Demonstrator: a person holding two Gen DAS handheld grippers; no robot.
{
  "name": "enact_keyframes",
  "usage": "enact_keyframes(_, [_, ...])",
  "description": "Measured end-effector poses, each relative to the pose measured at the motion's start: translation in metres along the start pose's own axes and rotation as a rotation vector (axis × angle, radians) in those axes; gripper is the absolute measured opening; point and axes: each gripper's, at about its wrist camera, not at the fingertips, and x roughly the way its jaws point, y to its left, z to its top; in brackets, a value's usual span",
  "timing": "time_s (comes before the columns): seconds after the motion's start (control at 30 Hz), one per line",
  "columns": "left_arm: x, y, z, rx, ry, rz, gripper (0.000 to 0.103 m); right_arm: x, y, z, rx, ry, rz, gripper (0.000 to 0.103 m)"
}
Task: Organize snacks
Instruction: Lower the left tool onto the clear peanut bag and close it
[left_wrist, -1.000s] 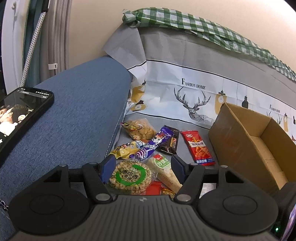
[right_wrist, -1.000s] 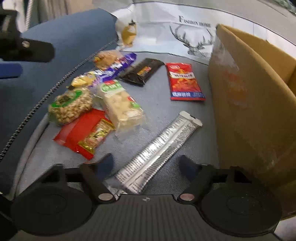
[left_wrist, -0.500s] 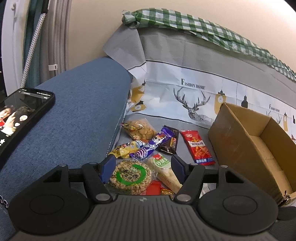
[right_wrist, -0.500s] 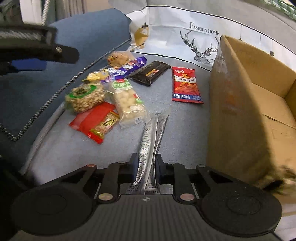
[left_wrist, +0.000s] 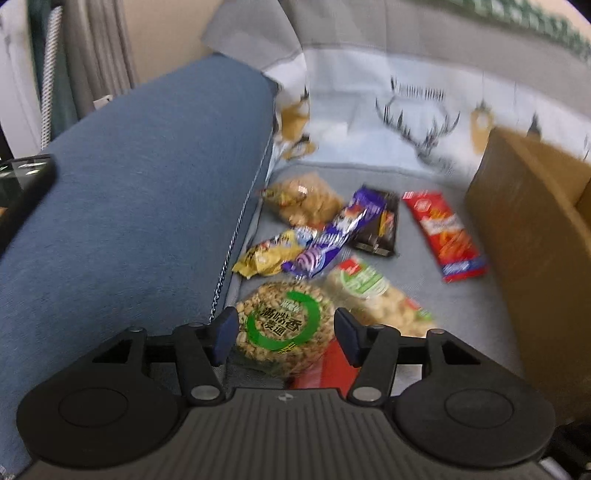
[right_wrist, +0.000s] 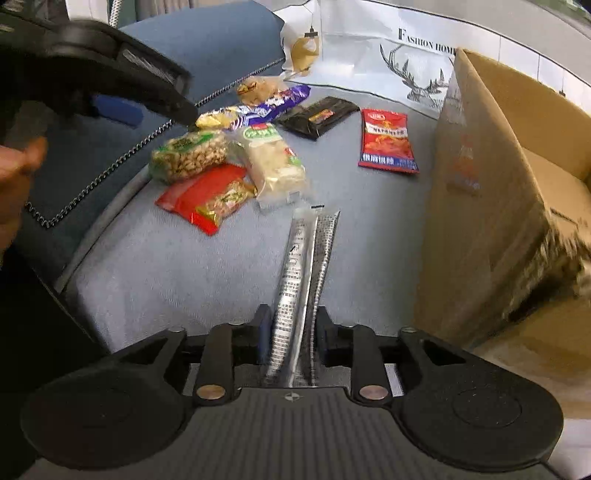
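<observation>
A long silver packet (right_wrist: 306, 258) sticks out forward from my right gripper (right_wrist: 293, 321), which is shut on its near end; the jaws are opening. A cardboard box (right_wrist: 480, 221) stands open just to its right. My left gripper (left_wrist: 282, 321) hangs low over a round peanut pack with a green ring label (left_wrist: 280, 332). Its jaws are closing, one on each side of the pack, and the pads stay apart from it. In the right wrist view the left gripper (right_wrist: 110, 107) is at top left, above the peanut pack (right_wrist: 188, 155).
Several other snacks lie on the grey sofa seat: a red packet (right_wrist: 203, 195), a white pack with a green label (right_wrist: 273, 162), a black bar (right_wrist: 317, 116), a purple wrapper (right_wrist: 280, 101), a red chili pack (right_wrist: 386, 142). A phone (left_wrist: 22, 184) rests on the blue armrest (left_wrist: 147, 184).
My right gripper closed on the silver packet and lifted its near end, so it now points straight ahead. My left gripper dropped forward, bringing the peanut pack between its jaws.
</observation>
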Motion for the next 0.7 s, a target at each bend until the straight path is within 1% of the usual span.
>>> enact_keyframes(0.03, [0.006, -0.005, 0.000, 0.029, 0.016, 0.017, 0.071, 0.001, -0.002, 0.000, 0.008, -0.002, 0.003, 0.043])
enact_keyframes(0.07, [0.013, -0.011, 0.000, 0.064, 0.029, 0.035, 0.075, 0.001, -0.002, 0.000, 0.008, -0.002, 0.003, 0.045])
enact_keyframes(0.13, [0.025, -0.022, -0.001, 0.129, 0.043, 0.086, 0.079, 0.003, -0.003, 0.000, 0.016, -0.002, 0.009, 0.048])
enact_keyframes(0.23, [0.042, -0.033, -0.003, 0.209, 0.062, 0.155, 0.081, 0.004, 0.000, 0.000, -0.012, -0.004, 0.010, 0.055])
enact_keyframes(0.3, [0.052, -0.035, -0.005, 0.237, 0.075, 0.184, 0.080, 0.005, 0.001, 0.000, -0.021, -0.004, 0.010, 0.058])
enact_keyframes(0.33, [0.053, -0.035, -0.005, 0.239, 0.067, 0.187, 0.076, 0.005, 0.002, 0.000, -0.024, -0.005, 0.010, 0.058])
enact_keyframes(0.37, [0.054, -0.035, -0.005, 0.240, 0.065, 0.194, 0.064, 0.005, 0.002, 0.000, -0.024, -0.005, 0.010, 0.059])
enact_keyframes(0.43, [0.055, -0.031, -0.005, 0.224, 0.071, 0.208, 0.057, 0.005, 0.002, 0.000, -0.026, -0.006, 0.012, 0.059])
enact_keyframes(0.47, [0.052, -0.027, -0.004, 0.200, 0.065, 0.201, 0.050, 0.005, 0.002, 0.000, -0.025, -0.006, 0.012, 0.059])
enact_keyframes(0.5, [0.047, -0.025, -0.003, 0.185, 0.043, 0.195, 0.046, 0.005, 0.001, 0.000, -0.025, -0.006, 0.013, 0.059])
enact_keyframes(0.57, [0.035, -0.023, 0.000, 0.166, -0.014, 0.208, 0.034, 0.005, 0.001, 0.000, -0.029, -0.008, 0.011, 0.058])
enact_keyframes(0.6, [0.029, -0.020, 0.001, 0.152, -0.042, 0.206, 0.033, 0.005, 0.002, -0.001, -0.031, -0.010, 0.009, 0.058])
enact_keyframes(0.63, [0.021, -0.017, 0.001, 0.131, -0.071, 0.194, 0.030, 0.005, 0.002, -0.001, -0.034, -0.013, 0.005, 0.056])
enact_keyframes(0.67, [0.015, -0.014, 0.002, 0.108, -0.093, 0.187, 0.026, 0.004, 0.003, -0.002, -0.037, -0.015, 0.000, 0.049])
enact_keyframes(0.7, [0.009, -0.009, 0.002, 0.083, -0.107, 0.187, 0.025, 0.003, 0.003, -0.002, -0.041, -0.021, -0.006, 0.043])
